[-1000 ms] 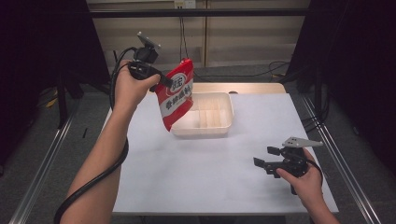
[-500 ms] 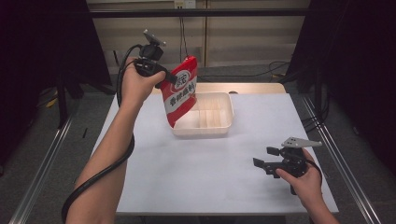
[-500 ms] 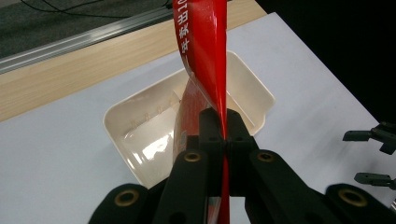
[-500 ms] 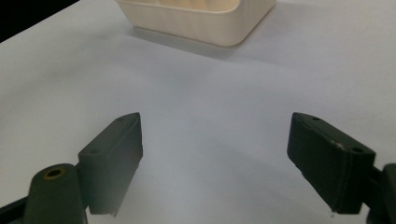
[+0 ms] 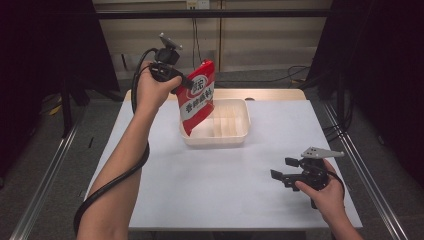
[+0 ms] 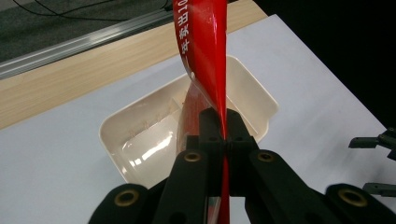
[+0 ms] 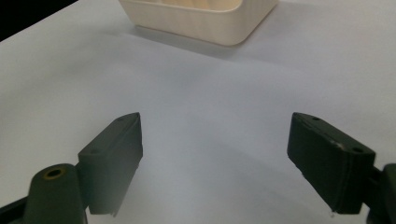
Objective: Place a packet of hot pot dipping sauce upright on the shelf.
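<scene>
Left gripper raised at desk's left-rear, jaws pinching red pouch by its edge — pouch hangs tilted, lower corner over cream bin. To do well: bring pouch squarely over bin, lower until bottom passes rim, then release; thin film may swing. Right gripper low near desk's right-front edge, jaws spread, nothing between. Open desk between bin and right gripper — ample room.

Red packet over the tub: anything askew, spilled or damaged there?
Nothing spilled or torn. The red packet hangs tilted, pinched at one edge by the left tongs, its lower end over the cream tub.
</scene>
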`<state>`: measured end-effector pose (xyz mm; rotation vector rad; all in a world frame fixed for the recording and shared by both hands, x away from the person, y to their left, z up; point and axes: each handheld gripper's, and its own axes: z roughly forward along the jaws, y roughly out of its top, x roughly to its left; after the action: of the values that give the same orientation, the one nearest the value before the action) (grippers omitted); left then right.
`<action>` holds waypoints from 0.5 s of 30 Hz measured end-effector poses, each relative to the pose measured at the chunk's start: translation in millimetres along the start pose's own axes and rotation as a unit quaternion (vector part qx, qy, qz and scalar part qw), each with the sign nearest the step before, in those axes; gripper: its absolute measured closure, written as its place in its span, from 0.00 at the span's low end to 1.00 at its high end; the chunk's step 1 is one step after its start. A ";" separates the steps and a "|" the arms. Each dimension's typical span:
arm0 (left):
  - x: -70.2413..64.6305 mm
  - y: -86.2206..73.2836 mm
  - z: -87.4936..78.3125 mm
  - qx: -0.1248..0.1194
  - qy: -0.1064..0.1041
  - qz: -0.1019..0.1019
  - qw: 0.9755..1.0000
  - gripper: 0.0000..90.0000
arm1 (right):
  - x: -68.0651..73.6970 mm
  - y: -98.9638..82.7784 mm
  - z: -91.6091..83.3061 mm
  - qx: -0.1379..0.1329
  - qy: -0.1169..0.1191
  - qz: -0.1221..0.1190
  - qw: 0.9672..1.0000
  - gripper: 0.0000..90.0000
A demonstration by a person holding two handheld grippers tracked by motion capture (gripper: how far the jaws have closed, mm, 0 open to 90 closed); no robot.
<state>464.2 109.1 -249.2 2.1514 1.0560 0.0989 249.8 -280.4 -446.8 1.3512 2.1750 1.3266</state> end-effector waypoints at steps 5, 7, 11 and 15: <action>2.6 0.5 3.1 0.004 0.006 0.006 1.000 0.98 | -0.2 -0.1 0.4 0.000 0.000 0.001 1.000 0.20; 4.2 0.4 4.3 0.004 0.007 0.005 1.000 0.98 | 0.1 0.0 0.5 -0.001 0.000 0.000 1.000 0.20; 6.6 -1.0 5.4 -0.002 0.015 0.005 1.000 0.98 | 0.4 -0.2 0.8 -0.001 -0.001 -0.001 1.000 0.20; 9.0 -2.2 8.5 0.001 0.015 0.004 1.000 0.98 | 0.5 -0.1 0.9 0.000 0.000 -0.001 1.000 0.20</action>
<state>471.7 111.5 -258.9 2.1622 1.0655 0.1343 250.0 -279.5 -447.3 1.3496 2.1758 1.3249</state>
